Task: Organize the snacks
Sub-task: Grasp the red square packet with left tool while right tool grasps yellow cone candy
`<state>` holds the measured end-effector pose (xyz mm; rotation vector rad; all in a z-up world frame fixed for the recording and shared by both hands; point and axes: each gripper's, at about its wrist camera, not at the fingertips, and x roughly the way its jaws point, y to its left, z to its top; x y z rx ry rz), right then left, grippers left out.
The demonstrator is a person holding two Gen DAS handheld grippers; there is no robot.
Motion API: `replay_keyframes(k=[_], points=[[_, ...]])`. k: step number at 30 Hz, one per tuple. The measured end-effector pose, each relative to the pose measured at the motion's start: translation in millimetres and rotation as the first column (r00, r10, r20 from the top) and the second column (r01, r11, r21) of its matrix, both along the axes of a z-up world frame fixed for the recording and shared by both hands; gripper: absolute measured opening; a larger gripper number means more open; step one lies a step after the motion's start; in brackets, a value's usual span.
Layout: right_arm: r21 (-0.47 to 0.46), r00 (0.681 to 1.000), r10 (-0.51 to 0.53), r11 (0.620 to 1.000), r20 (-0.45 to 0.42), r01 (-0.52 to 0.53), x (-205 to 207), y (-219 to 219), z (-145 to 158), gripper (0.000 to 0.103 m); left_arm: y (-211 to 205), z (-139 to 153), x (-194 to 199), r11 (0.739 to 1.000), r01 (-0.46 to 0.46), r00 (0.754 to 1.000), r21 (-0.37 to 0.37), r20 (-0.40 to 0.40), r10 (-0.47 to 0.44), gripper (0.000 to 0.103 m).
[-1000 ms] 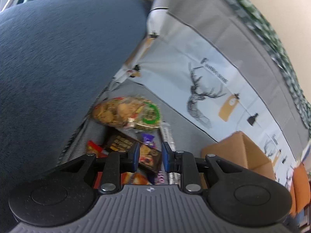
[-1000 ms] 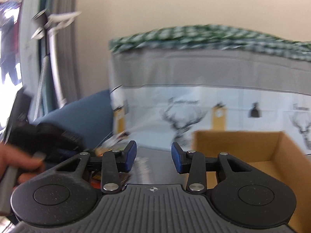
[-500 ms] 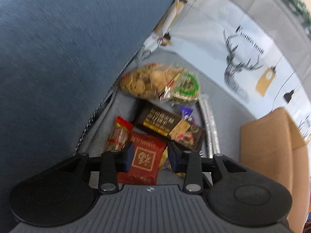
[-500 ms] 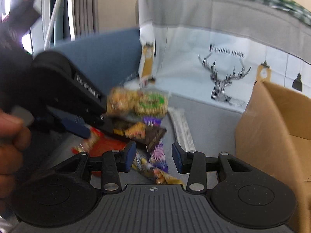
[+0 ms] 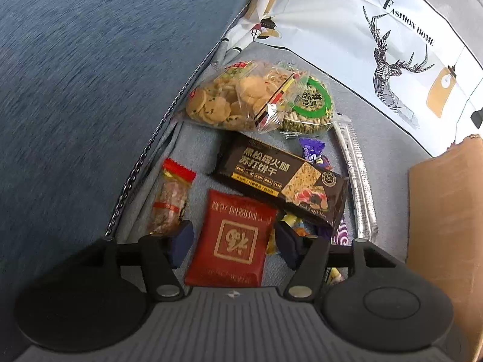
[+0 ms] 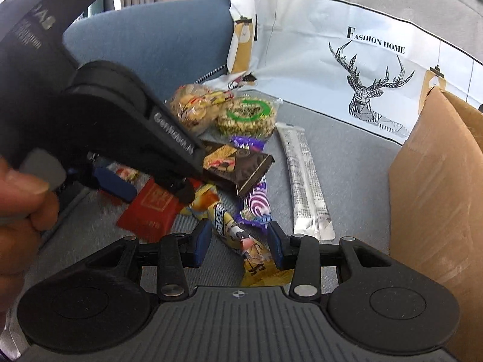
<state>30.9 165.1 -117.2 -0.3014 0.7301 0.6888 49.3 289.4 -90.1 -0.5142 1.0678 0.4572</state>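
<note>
Left wrist view: we are looking down at a grey seat cushion (image 5: 377,138) where snacks are lying in a heap beside a blue armrest (image 5: 90,75), with a deer-print cover (image 5: 347,30) draping the backrest. Our left gripper (image 5: 231,241) is opening its jaws over the red packet (image 5: 234,238), pads not pressing it. Our right gripper (image 6: 238,246) is hovering parted over a yellow candy wrapper (image 6: 238,238), gripping nothing. A cardboard box (image 6: 437,196) is sitting just beside the pile.

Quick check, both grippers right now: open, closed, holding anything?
Left gripper: jaws opening over the red packet, not gripping it.
Right gripper: open, holding nothing; the yellow candy wrapper lies between its fingers.
</note>
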Motion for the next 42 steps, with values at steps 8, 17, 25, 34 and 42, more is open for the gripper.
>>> replay_keyframes(k=[8,17,25,34,42], points=[[-0.013,1.0,-0.009,1.0,-0.015,0.008,3,-1,-3,0.043,-5,1,4,0.999,-0.004,1.0,0.046,-0.028,0.006,0.072],[-0.027,1.0,-0.009,1.0,-0.014,0.008,2,0,-5,0.043,-6,2,1,0.999,0.008,0.999,0.053,-0.044,-0.006,0.072],[-0.03,1.0,-0.003,1.0,-0.015,0.002,2,1,-5,0.035,-13,-1,9,0.997,0.056,0.997,0.055,-0.057,-0.053,0.072],[-0.017,0.999,0.037,0.999,-0.035,-0.038,-2,4,-3,0.013,-8,-1,8,0.998,0.037,0.998,0.043,-0.049,-0.035,0.072],[-0.024,0.998,0.018,1.0,-0.055,-0.019,-6,0,11,0.011,-8,0,6,0.998,0.035,0.998,0.049,-0.055,-0.032,0.072]])
